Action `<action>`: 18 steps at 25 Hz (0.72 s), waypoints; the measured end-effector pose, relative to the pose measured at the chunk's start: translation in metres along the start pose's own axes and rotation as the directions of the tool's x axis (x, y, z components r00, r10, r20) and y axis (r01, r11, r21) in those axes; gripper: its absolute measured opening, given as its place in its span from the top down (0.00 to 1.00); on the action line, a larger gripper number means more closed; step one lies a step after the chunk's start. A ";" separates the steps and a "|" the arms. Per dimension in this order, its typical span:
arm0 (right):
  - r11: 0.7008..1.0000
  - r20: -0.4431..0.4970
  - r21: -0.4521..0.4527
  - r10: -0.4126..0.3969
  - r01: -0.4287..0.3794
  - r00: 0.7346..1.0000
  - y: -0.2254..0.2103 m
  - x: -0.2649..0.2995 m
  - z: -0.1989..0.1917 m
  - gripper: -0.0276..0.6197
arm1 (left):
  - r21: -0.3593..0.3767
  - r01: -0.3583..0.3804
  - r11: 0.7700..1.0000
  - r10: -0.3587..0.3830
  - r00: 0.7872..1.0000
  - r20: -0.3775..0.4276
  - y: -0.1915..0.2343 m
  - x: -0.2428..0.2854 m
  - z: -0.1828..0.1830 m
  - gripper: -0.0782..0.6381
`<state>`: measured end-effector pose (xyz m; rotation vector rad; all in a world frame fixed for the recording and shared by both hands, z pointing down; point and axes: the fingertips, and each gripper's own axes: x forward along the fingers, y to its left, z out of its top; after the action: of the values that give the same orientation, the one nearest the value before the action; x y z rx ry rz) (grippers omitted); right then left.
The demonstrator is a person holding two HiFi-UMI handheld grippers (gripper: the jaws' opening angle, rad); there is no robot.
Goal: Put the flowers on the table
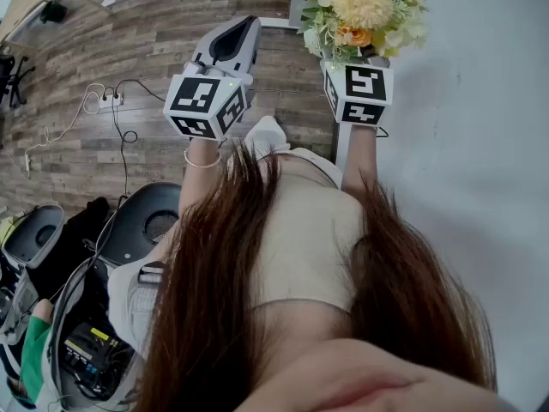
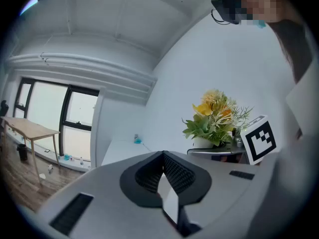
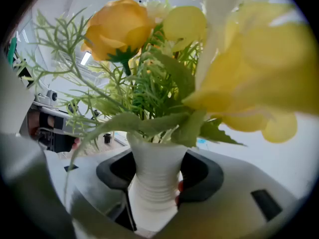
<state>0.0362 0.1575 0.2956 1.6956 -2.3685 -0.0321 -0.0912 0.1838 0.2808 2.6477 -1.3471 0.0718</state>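
Two things decide the set-down: where the white tabletop (image 1: 480,144) lies, and how the flowers (image 1: 364,7) stand over it. In the head view the tabletop fills the right side, and its near edge runs just beside the right gripper (image 1: 356,58). The wooden floor (image 1: 129,50) lies to the left. The flowers sit at that edge, over the tabletop's left margin rather than well in over it. So the move, as I judge it, goes rightward and down, away from the floor side.

The bunch rises out of a white ribbed vase (image 3: 152,153). The vase's long axis runs up between the right gripper's fingers (image 3: 202,176), with the blooms fanning out above them. These fingers stand wide and are clamped on the vase's narrow neck, one on each side. The vase's base is hidden below them, so I cannot tell whether it touches anything.

The left gripper (image 2: 163,168) hangs over the floor, well apart from the vase, with its fingers (image 2: 177,173) pressed together on nothing. The right hand is plainly the nearer one and carries the load alone.
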 end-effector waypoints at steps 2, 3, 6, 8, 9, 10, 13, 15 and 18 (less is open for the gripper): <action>1.000 0.002 0.002 -0.001 0.001 1.000 -0.003 0.002 -0.003 0.55 | 0.000 0.001 1.000 -0.001 1.000 0.002 0.000 0.004 -0.001 0.89; 1.000 0.004 0.004 -0.002 0.002 1.000 -0.004 0.003 -0.004 0.55 | 0.001 0.002 1.000 -0.002 1.000 0.003 0.001 0.006 -0.002 0.89; 1.000 0.015 0.016 -0.004 0.004 1.000 -0.008 0.007 -0.007 0.55 | 0.001 0.007 1.000 -0.007 1.000 -0.002 0.002 0.013 -0.007 0.89; 1.000 0.011 0.022 -0.006 0.006 1.000 -0.009 0.009 -0.009 0.55 | -0.001 0.012 1.000 -0.012 1.000 -0.004 0.004 0.015 -0.008 0.88; 1.000 0.008 0.022 -0.008 0.008 1.000 -0.009 0.010 -0.009 0.55 | -0.002 0.015 1.000 -0.015 1.000 -0.005 0.004 0.015 -0.008 0.89; 1.000 0.004 0.022 -0.011 0.011 1.000 -0.009 0.011 -0.009 0.55 | -0.002 0.018 1.000 -0.018 1.000 -0.005 0.005 0.016 -0.008 0.88; 0.999 -0.006 0.026 -0.023 0.023 1.000 -0.012 0.017 -0.014 0.55 | -0.002 0.025 1.000 -0.025 1.000 -0.007 0.009 0.021 -0.012 0.89; 0.999 -0.012 0.033 -0.032 0.032 0.999 -0.012 0.026 -0.016 0.55 | -0.004 0.031 1.000 -0.031 0.999 -0.011 0.017 0.025 -0.013 0.89; 0.998 -0.013 0.036 -0.046 0.047 0.999 -0.009 0.033 -0.012 0.55 | -0.006 0.038 0.999 -0.038 0.999 -0.012 0.028 0.024 -0.011 0.88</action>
<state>0.0368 0.1245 0.3113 1.7625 -2.3343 0.0141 -0.0990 0.1501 0.2981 2.6627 -1.2902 0.0792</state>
